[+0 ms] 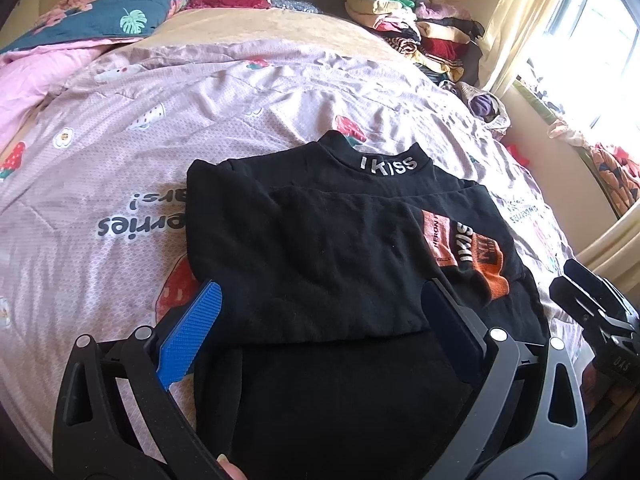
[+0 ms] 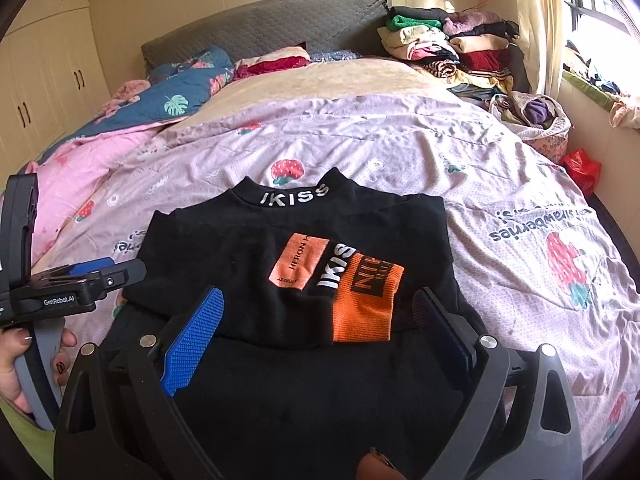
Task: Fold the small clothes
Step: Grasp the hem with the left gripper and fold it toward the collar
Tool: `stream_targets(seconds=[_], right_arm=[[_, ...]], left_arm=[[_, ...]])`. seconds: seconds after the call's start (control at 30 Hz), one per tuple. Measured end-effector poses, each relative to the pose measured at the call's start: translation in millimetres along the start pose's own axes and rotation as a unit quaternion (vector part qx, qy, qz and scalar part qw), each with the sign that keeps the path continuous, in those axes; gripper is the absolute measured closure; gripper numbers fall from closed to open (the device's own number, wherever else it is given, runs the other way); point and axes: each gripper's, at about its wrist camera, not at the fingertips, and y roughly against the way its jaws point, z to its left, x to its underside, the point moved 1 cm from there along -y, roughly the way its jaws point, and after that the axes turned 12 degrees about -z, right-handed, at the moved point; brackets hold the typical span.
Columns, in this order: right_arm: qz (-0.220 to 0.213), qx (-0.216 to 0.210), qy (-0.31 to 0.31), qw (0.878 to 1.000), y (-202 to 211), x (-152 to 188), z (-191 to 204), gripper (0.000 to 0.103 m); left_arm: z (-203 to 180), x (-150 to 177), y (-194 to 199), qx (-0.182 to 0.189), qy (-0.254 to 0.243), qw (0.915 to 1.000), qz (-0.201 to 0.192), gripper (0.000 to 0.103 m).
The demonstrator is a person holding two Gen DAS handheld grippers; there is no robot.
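Now the black top (image 1: 320,248) lies folded at mid-frame on the bed (image 1: 120,184), collar toward the top, its near fold edge running left to right. Both the left gripper (image 1: 320,320) and right gripper (image 2: 316,328) hover over that edge, fingers apart and empty; neither is clearly nearer.

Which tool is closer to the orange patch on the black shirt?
Right. The right tool sits open right in front of the orange patch, almost over its near edge. The left tool is open too, off to the patch's left over plain black shirt.
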Motion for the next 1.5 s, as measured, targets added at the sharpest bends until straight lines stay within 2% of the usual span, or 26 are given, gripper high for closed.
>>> stream_targets(seconds=[0.27, 0.57, 0.8, 1.07, 1.1, 1.23, 1.33, 1.37, 1.5], right_arm=[[0.002, -0.004, 0.001, 1.0, 21, 5, -5, 0.007], [0.002, 0.002, -0.009, 1.0, 45, 17, -26, 0.007], [0.018, 0.01, -0.033, 0.999, 63, 37, -53, 0.006], [0.034, 0.022, -0.043, 0.998, 82, 62, -76, 0.006], [0.034, 0.023, -0.047, 0.998, 84, 65, -79, 0.006], [0.036, 0.026, -0.051, 0.998, 92, 74, -86, 0.006], [0.042, 0.023, -0.05, 0.998, 99, 81, -90, 0.006], [0.044, 0.021, -0.049, 0.998, 101, 82, -90, 0.006], [0.05, 0.007, -0.042, 0.998, 111, 91, -91, 0.006]], left_arm=[[5, 5, 15, -0.003, 0.0, 1.0, 0.001, 0.009], [19, 20, 32, -0.023, -0.004, 0.9996, 0.014, 0.009], [39, 41, 47, -0.041, -0.004, 0.9983, 0.042, 0.009], [45, 82, 69, -0.018, -0.004, 0.9959, 0.089, 0.01], [44, 86, 71, -0.015, -0.003, 0.9955, 0.094, 0.011], [42, 108, 79, 0.007, 0.006, 0.9926, 0.121, 0.034], [38, 121, 83, 0.013, 0.004, 0.9904, 0.137, 0.046], [38, 126, 84, 0.018, 0.007, 0.9893, 0.145, 0.049], [37, 140, 90, 0.025, 0.012, 0.9857, 0.166, 0.05]])
